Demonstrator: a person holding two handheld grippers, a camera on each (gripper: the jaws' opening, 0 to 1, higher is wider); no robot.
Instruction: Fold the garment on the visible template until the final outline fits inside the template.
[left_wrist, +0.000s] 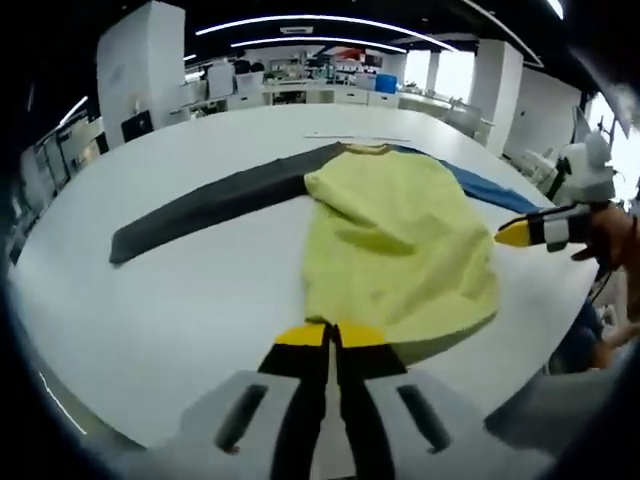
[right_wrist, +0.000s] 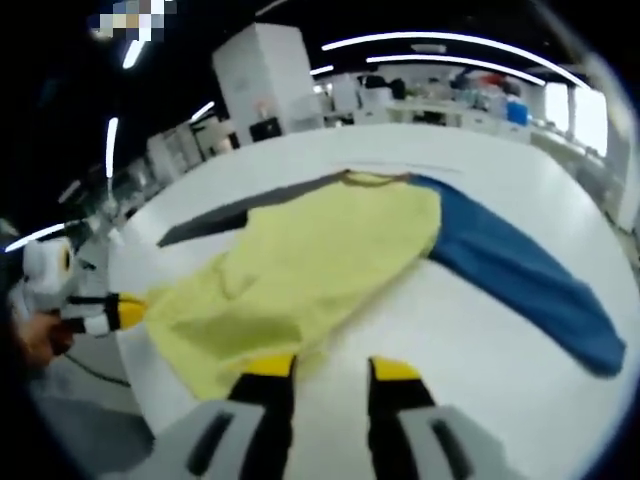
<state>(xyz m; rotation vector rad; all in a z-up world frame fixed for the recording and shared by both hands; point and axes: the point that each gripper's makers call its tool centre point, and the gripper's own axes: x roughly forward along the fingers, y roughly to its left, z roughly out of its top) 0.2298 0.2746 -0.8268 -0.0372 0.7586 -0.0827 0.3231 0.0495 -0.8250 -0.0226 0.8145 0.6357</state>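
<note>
White table (left_wrist: 200, 300) spreads across both views; the shirt (left_wrist: 400, 240) lies mid-frame, yellow body, grey sleeve (left_wrist: 210, 205) left, blue sleeve (right_wrist: 520, 270) right. Left gripper (left_wrist: 332, 335) is pinched closed at the hem; right gripper (right_wrist: 332, 368) is spread, holding nothing.
</note>
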